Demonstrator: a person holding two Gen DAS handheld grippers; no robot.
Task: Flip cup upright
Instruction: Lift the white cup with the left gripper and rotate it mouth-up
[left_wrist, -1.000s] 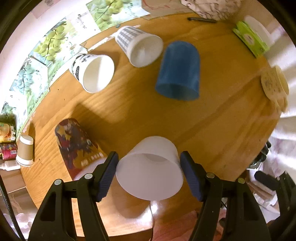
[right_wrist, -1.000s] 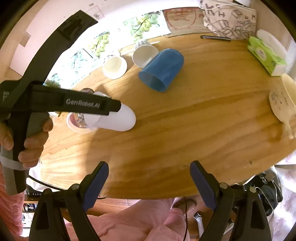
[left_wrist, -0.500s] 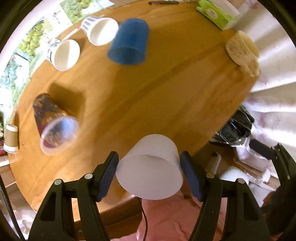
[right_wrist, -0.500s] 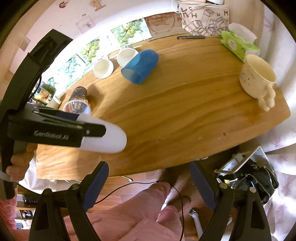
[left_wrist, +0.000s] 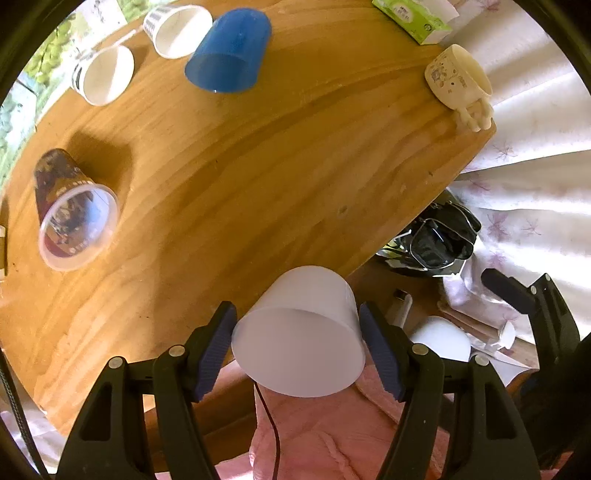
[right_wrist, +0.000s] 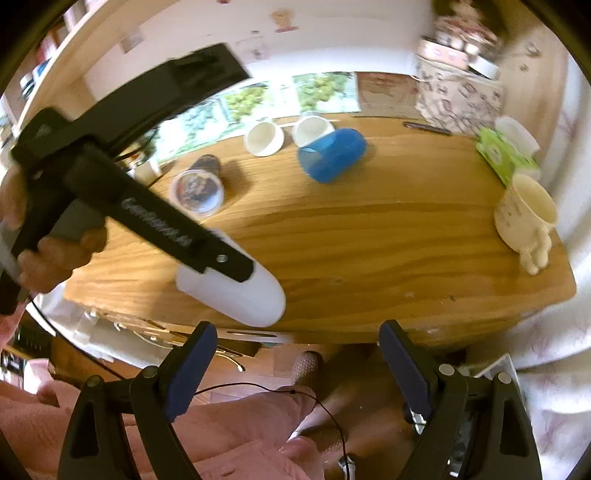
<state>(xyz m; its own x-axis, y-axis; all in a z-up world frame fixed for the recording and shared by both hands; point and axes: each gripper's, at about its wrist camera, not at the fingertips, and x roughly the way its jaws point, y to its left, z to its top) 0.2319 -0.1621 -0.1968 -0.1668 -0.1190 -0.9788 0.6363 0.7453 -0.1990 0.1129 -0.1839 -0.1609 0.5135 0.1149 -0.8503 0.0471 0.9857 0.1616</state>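
Note:
My left gripper (left_wrist: 297, 345) is shut on a white frosted plastic cup (left_wrist: 301, 332), held by its sides in the air over the near edge of the wooden table (left_wrist: 258, 166). In the right wrist view the same cup (right_wrist: 240, 291) lies tilted in the left gripper, closed end pointing right and down, above the table's front edge. My right gripper (right_wrist: 295, 373) is open and empty, below and in front of the table edge.
On the table a blue cup (left_wrist: 229, 55) lies on its side, with two white paper cups (left_wrist: 107, 75) and a printed clear-rimmed cup (left_wrist: 72, 218) also on their sides. A cream mug (left_wrist: 458, 81) and green tissue box (left_wrist: 413, 14) sit at the right.
My left gripper has lifted the white cup off the table, drawn it back past the near edge and kept turning it. The right gripper has pulled back and stayed open.

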